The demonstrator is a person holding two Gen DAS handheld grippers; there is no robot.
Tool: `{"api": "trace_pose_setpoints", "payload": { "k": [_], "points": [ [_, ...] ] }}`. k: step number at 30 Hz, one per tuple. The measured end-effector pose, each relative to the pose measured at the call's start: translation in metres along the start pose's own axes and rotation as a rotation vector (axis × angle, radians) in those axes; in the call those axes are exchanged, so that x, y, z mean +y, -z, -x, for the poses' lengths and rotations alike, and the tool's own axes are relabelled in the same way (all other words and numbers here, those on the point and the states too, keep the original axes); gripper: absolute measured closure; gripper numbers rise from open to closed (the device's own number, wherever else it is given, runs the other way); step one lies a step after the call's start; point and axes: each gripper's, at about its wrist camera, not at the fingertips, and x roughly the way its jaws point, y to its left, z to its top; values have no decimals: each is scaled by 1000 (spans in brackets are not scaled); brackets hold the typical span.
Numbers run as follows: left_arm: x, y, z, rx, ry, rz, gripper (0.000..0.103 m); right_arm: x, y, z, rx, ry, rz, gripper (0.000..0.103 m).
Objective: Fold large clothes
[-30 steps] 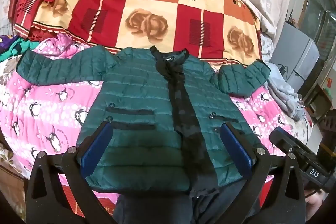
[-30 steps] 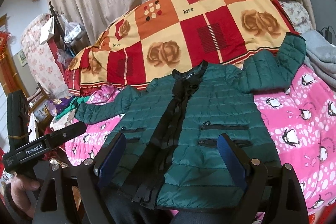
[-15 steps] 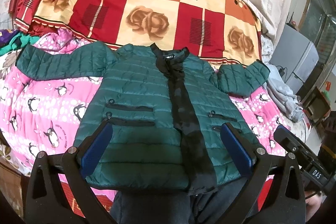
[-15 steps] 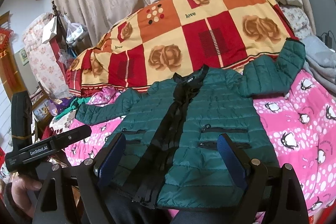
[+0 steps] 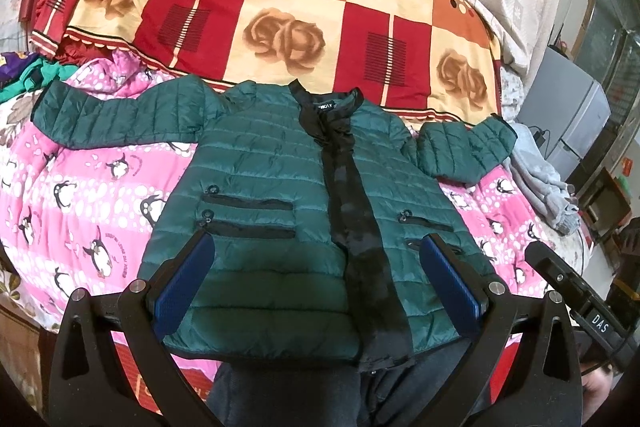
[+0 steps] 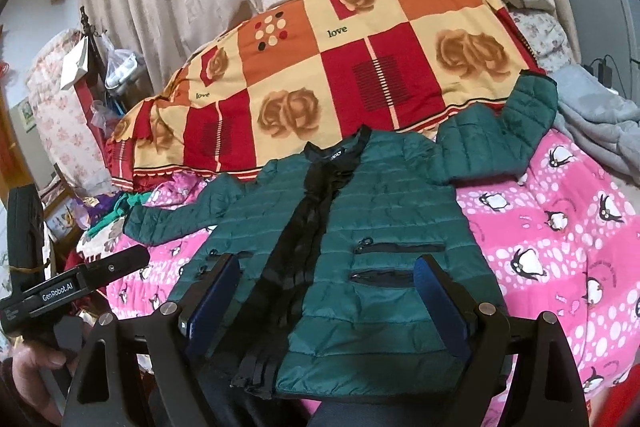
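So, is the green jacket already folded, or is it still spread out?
Spread out. The green jacket lies flat, front up, on the pink penguin blanket, with both sleeves out to the sides.

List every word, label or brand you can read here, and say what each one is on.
"love": printed in several squares of the rose quilt.
"DAS": on the right gripper, seen from the left wrist view.
"GenRobot.AI": on the left gripper, seen from the right wrist view.
Neck label of the green jacket: white letters, too small to read.
Curved lettering beside the penguins on the pink blanket: too blurred to read.
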Motion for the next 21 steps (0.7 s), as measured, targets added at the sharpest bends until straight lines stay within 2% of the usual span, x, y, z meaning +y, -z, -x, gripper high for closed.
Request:
{"api": "trace_pose_setpoints", "payload": {
  "k": [21],
  "points": [
    [-9,-6,-2,-1,-16,-9,0,-4,0,4,-23,1,2,15]
  ]
}}
